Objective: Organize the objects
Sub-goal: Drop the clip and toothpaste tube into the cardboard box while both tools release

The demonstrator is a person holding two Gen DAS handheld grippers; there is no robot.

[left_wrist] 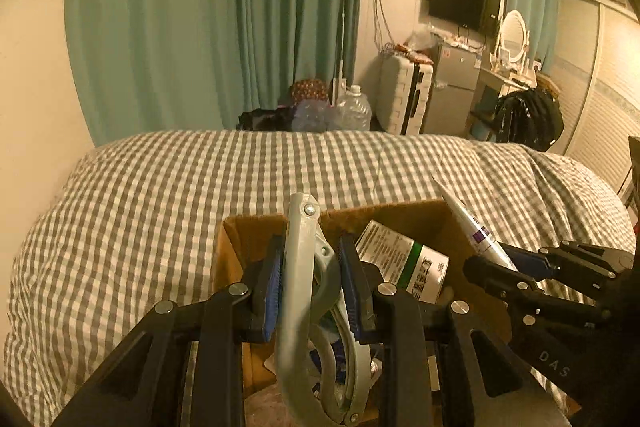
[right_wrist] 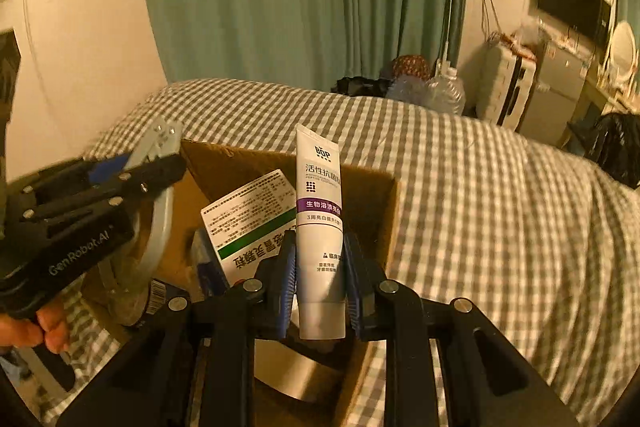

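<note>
The left gripper (left_wrist: 310,291) has its two fingers (left_wrist: 272,287) pressed on a grey metal tool (left_wrist: 298,279). The tool is curved, with a screw near its top. What kind of tool it is, is hard to tell. Its lower end runs out of the bottom of the left wrist view, and it hides much of what lies under it. In the right wrist view the same tool (right_wrist: 160,227) is blurry, and the left gripper (right_wrist: 132,163) covers part of it. A bit of a person's hand (right_wrist: 36,327) shows at the left edge, under that gripper; the rest is cut off.

Both grippers are held over an open cardboard box (left_wrist: 256,227) that sits on a bed (left_wrist: 160,187) with a grey and white check cover. Inside the box a white carton (left_wrist: 404,259) with a green stripe leans at a tilt. Other small things lie deeper in the box, but they are too dark and hidden to name.

The right gripper (right_wrist: 320,279) points up a little, and its fingers (right_wrist: 286,279) are squeezed on a white tube (right_wrist: 320,227) with a purple band. The tube stands almost straight up, cap end down, above the box (right_wrist: 372,203). In the left wrist view the tube (left_wrist: 476,231) leans and the right gripper (left_wrist: 520,263) holds its lower end.
</note>
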